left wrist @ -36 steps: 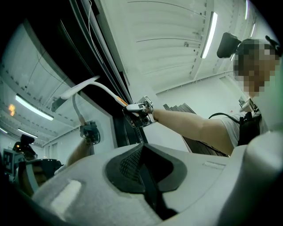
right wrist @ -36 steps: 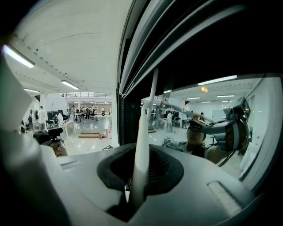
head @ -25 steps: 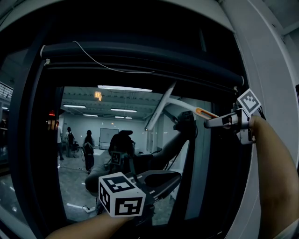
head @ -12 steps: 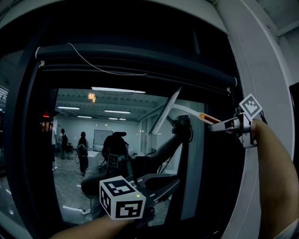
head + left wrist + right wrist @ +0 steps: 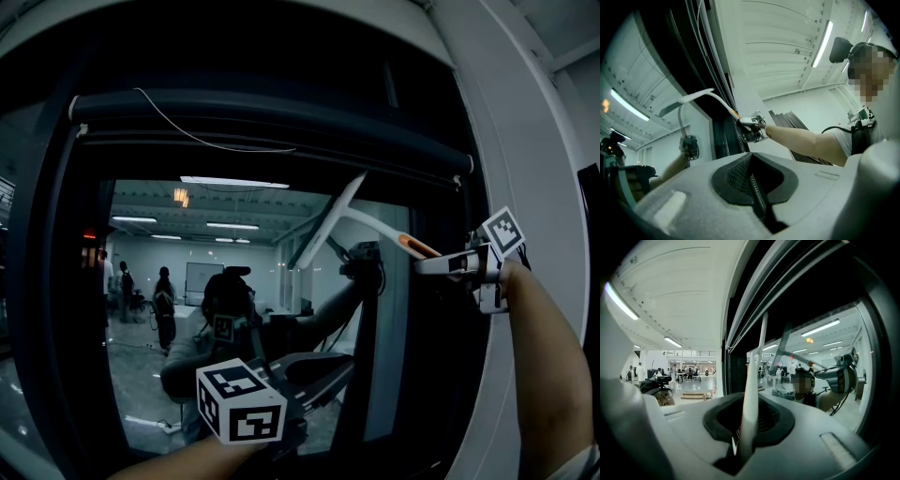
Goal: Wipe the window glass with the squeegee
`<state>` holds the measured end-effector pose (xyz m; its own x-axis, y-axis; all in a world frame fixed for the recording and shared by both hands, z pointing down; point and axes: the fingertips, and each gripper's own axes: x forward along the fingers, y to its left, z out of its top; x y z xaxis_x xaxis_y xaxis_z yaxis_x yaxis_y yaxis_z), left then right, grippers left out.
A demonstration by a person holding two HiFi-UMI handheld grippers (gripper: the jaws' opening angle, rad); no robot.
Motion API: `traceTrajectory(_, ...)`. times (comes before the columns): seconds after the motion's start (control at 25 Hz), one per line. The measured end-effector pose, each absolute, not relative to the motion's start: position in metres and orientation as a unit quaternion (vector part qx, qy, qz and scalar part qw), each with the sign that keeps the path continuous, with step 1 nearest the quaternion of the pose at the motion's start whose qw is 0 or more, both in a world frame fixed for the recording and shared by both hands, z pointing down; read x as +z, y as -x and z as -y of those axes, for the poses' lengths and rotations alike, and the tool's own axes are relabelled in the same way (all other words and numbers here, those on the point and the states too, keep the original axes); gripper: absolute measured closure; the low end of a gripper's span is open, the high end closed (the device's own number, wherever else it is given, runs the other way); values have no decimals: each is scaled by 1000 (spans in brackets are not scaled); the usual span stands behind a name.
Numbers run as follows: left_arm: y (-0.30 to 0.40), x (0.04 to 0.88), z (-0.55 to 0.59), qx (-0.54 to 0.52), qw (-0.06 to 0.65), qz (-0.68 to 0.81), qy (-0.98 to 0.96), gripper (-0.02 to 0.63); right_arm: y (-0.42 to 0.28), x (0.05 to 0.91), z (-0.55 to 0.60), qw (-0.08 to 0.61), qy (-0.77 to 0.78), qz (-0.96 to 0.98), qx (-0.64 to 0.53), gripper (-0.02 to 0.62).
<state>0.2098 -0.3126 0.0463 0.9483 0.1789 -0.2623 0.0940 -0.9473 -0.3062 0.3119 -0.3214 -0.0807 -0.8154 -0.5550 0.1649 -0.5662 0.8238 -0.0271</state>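
White plastic squeegee (image 5: 375,225), probably light and stiff with a soft blade edge, up against window glass (image 5: 234,309) near upper right corner. Best taken by handle end, as now: right claw (image 5: 441,265) clamped there. Left claw (image 5: 314,370) low, closed together, empty

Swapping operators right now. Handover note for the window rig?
Right gripper: shut on the squeegee handle, raised at the upper right of the window glass.
Left gripper: shut, empty, held low before the glass.
Squeegee blade is tilted, at or very near the glass; contact unclear.
Done: can't tell, no wipe marks visible.
Left: wipe the pane, probably downward from here.
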Motion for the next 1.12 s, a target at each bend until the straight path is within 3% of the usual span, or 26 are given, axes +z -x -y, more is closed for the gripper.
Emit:
traceTrajectory(0.12, -206, 49, 312, 149, 144, 73, 976, 609, -306, -65, 329, 41, -282, 958, 32, 551)
traceTrajectory(0.52, -198, 53, 313, 159, 137, 74, 975, 609, -308, -42, 351, -229, -231, 945, 21, 552)
traceTrajectory(1.12, -217, 48, 322, 151, 139, 48, 977, 609, -349, -104, 355, -370, -195, 908, -13, 552)
